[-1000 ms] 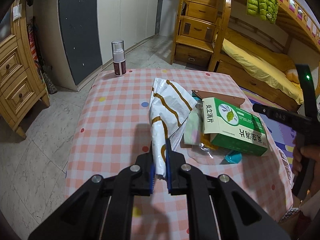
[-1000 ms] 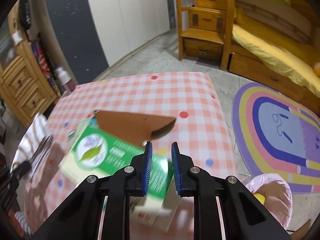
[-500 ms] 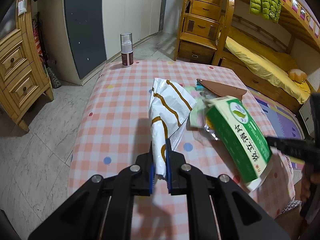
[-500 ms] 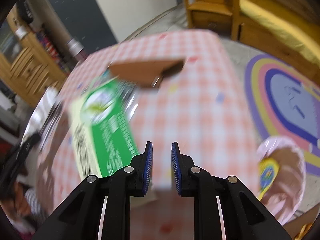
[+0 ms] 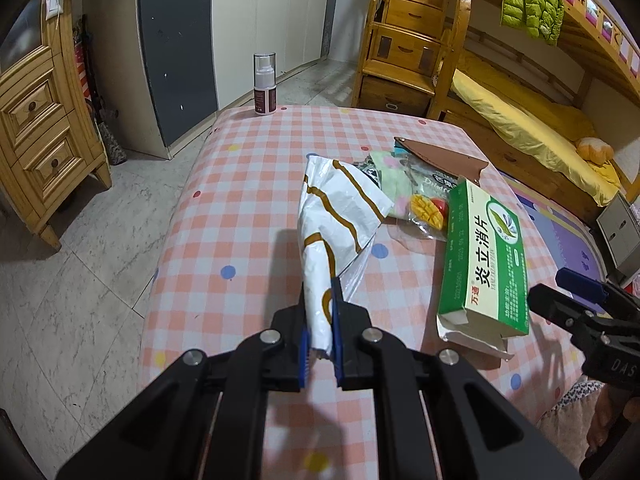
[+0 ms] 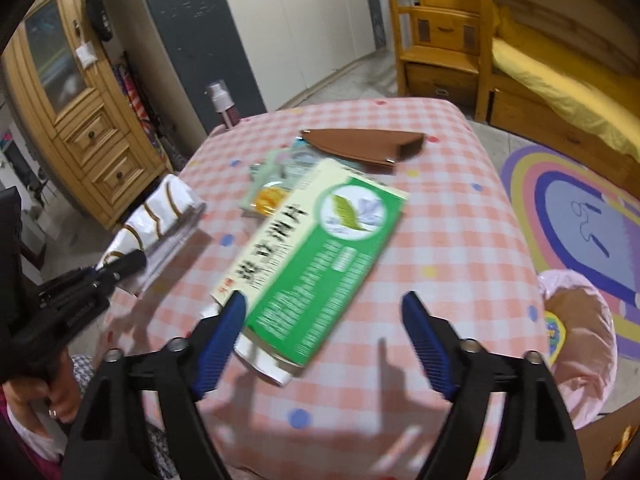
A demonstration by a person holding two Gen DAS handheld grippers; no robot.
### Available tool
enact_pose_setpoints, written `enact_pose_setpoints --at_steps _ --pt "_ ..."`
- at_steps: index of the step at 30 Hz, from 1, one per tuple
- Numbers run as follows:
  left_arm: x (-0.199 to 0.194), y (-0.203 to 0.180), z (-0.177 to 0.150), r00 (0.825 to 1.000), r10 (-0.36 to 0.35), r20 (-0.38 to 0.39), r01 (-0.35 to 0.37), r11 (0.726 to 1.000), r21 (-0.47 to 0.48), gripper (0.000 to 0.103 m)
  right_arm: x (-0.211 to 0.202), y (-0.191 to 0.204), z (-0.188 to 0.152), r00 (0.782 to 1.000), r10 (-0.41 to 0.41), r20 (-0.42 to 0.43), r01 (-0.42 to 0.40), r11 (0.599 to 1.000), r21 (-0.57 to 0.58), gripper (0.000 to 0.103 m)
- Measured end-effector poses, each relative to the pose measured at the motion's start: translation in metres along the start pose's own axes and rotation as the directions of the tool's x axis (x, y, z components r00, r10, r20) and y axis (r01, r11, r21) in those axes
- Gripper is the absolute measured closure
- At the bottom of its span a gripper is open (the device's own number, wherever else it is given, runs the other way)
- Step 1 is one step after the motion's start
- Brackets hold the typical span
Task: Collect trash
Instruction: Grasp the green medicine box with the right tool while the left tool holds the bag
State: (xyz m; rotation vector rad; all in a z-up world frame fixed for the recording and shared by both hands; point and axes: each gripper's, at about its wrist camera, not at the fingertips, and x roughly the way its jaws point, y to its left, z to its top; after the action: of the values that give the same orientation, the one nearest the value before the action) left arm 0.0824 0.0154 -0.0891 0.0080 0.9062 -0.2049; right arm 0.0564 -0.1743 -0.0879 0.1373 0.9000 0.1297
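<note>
While the left gripper (image 5: 320, 332) pinches the white bag (image 5: 340, 216), the right gripper's (image 6: 324, 328) jaws are opening, empty, over the green box (image 6: 316, 252) near the table's (image 5: 248, 200) right edge; wrappers (image 5: 416, 200) and brown card (image 5: 440, 158) remain uncollected mid-table.

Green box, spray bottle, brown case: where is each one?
green box (image 6: 320, 256): right wrist view, printed top face.
spray bottle (image 5: 264, 85): left wrist view, middle of body.
brown case (image 5: 440, 158): left wrist view, flat top.

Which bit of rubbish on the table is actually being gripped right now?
The white wrapper with brown stripes: the left tool pinches its end. The green box and mango packet lie loose.
</note>
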Motion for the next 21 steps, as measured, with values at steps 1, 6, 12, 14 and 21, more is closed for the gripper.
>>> enact_pose_setpoints --at_steps 1,6,12,14,21 --pt "0.000 0.001 -0.001 1.000 0.002 -0.001 -0.002 1.000 -0.001 0.096 0.003 0.006 0.002 1.000 -0.010 0.007 0.010 1.000 -0.001 0.015" --pt "0.000 0.010 -0.004 1.000 0.012 -0.004 -0.012 1.000 -0.019 0.096 0.027 0.032 0.011 0.995 -0.103 -0.003 0.103 0.994 -0.045 0.015" --pt "0.002 0.012 -0.005 1.000 0.002 -0.009 -0.002 1.000 -0.024 0.096 0.033 0.030 0.003 0.980 -0.196 -0.041 0.192 0.977 -0.087 0.015" --pt "0.003 0.010 -0.007 1.000 -0.008 -0.013 0.008 1.000 -0.021 0.096 0.026 0.021 -0.003 0.977 -0.209 -0.046 0.205 0.976 -0.080 0.015" --pt "0.006 0.004 -0.009 1.000 -0.023 -0.019 0.022 1.000 -0.018 0.096 0.009 0.002 -0.004 0.990 -0.142 0.000 0.142 0.989 0.046 0.015"
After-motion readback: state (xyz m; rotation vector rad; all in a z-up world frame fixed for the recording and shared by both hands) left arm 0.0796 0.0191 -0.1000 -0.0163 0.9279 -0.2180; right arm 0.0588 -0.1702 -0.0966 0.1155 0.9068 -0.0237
